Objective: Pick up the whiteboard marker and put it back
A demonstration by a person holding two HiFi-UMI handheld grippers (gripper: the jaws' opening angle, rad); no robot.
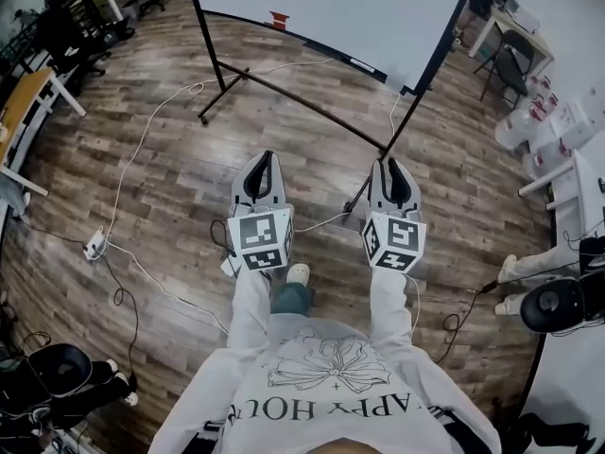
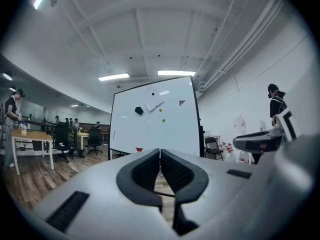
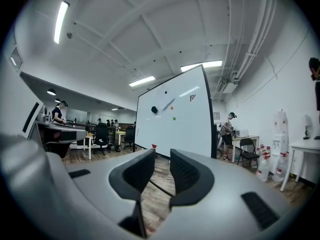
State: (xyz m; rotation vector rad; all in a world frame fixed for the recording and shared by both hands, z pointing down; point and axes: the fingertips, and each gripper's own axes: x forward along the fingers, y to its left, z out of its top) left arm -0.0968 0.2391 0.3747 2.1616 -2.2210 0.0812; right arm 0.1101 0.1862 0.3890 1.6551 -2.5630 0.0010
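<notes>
White freestanding whiteboard point(image 1: 331, 8) well ahead; grey left gripper point(image 1: 263, 159) clenched empty, grey right gripper point(image 1: 393, 165) parted empty, both levelled boardward, likely seeking the marker.

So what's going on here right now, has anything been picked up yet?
A person stands on the wooden floor facing the whiteboard, with both grippers held level toward it. The left gripper has its jaws together, and the right gripper has its jaws apart. Nothing sits between either pair. No marker is in hand, and I can't pick one out from here.
</notes>
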